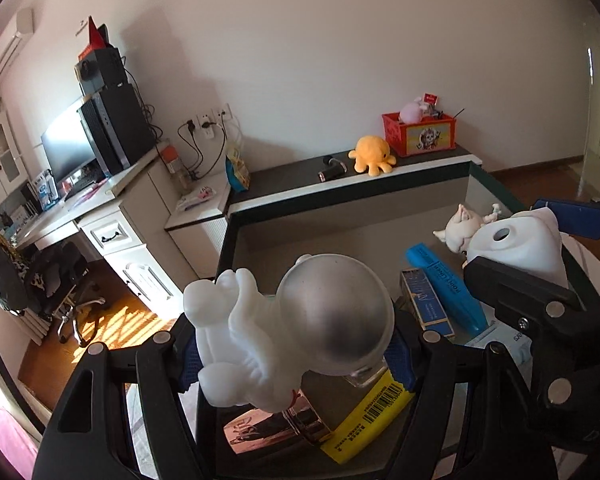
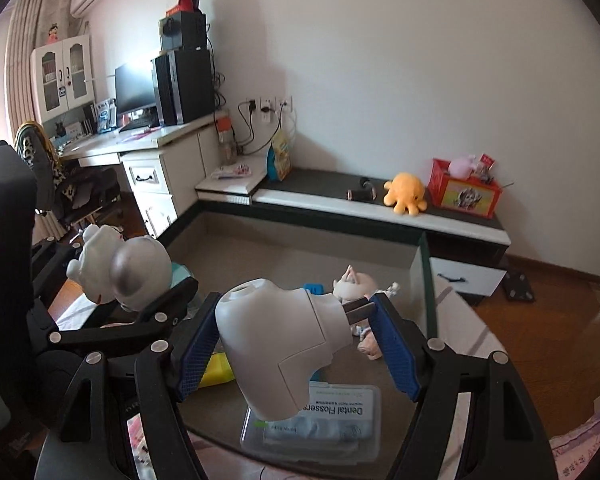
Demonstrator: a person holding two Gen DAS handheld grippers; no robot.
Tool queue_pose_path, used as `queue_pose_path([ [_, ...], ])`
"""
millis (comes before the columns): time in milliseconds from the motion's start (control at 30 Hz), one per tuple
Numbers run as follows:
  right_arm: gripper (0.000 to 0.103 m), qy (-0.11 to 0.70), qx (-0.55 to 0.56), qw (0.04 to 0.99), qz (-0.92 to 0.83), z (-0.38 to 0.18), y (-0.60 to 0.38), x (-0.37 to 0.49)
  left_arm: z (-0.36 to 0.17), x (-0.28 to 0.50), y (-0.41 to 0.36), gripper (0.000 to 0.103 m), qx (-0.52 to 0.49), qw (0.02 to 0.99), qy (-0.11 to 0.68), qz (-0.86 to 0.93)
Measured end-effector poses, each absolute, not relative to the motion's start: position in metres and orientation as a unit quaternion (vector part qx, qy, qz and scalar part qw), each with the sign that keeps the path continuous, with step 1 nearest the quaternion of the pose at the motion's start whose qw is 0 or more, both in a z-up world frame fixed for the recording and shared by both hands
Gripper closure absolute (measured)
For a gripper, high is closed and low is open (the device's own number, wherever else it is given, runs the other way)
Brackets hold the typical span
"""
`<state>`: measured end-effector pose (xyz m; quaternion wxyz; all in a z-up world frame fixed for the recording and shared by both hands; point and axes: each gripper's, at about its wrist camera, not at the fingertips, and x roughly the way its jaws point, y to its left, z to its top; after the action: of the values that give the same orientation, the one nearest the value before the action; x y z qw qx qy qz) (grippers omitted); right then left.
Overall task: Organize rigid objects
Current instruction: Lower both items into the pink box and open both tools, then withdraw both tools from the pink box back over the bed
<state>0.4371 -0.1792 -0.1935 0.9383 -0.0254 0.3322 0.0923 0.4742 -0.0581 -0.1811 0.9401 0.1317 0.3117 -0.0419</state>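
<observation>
1. Left wrist view: left gripper (image 1: 296,354) jaws clamped on white astronaut figure (image 1: 284,332) w/ silver helmet, held above glass table (image 1: 380,240). Yellow box (image 1: 370,420), blue box (image 1: 446,284), cat figurine (image 1: 460,228) lie on it.
2. Right wrist view: right gripper (image 2: 296,344) jaws clamped on grey plug adapter (image 2: 276,344), above dental flosser box (image 2: 316,420). Astronaut at left, in other gripper.

Glass table (image 2: 430,280) bearing small things

We are seeing a dental flosser box (image 2: 320,424), yellow box (image 1: 370,416), blue case (image 1: 446,284) and pale figurine (image 2: 354,282) lying on it.
</observation>
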Motion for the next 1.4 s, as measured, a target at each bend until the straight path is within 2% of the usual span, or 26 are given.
queue_pose_path([
  [233, 0.028, 0.355, -0.003, 0.931, 0.083, -0.209, -0.193, 0.446, -0.195, 0.485, -0.048, 0.026, 0.104, 0.933, 0.344, -0.029],
  [300, 0.023, 0.357, 0.013, 0.930, 0.090, -0.206, -0.196, 0.441, -0.191, 0.481, -0.043, 0.015, 0.099, 0.935, 0.340, -0.024],
  [467, 0.018, 0.325, 0.024, 0.942, 0.085, -0.181, -0.199, 0.410, -0.163, 0.447, -0.032, 0.001, 0.082, 0.947, 0.309, -0.027],
  [833, 0.016, 0.213, 0.014, 0.975, 0.062, -0.112, -0.184, 0.266, -0.085, 0.297, 0.000, 0.000, 0.025, 0.981, 0.190, -0.027],
  [1100, 0.015, 0.155, -0.013, 0.987, 0.048, -0.083, -0.162, 0.174, -0.059, 0.196, 0.009, 0.000, 0.010, 0.991, 0.134, -0.021],
  [1400, 0.015, 0.130, -0.007, 0.991, 0.043, -0.068, -0.157, 0.107, -0.046, 0.124, 0.007, 0.000, 0.016, 0.995, 0.100, 0.000],
])
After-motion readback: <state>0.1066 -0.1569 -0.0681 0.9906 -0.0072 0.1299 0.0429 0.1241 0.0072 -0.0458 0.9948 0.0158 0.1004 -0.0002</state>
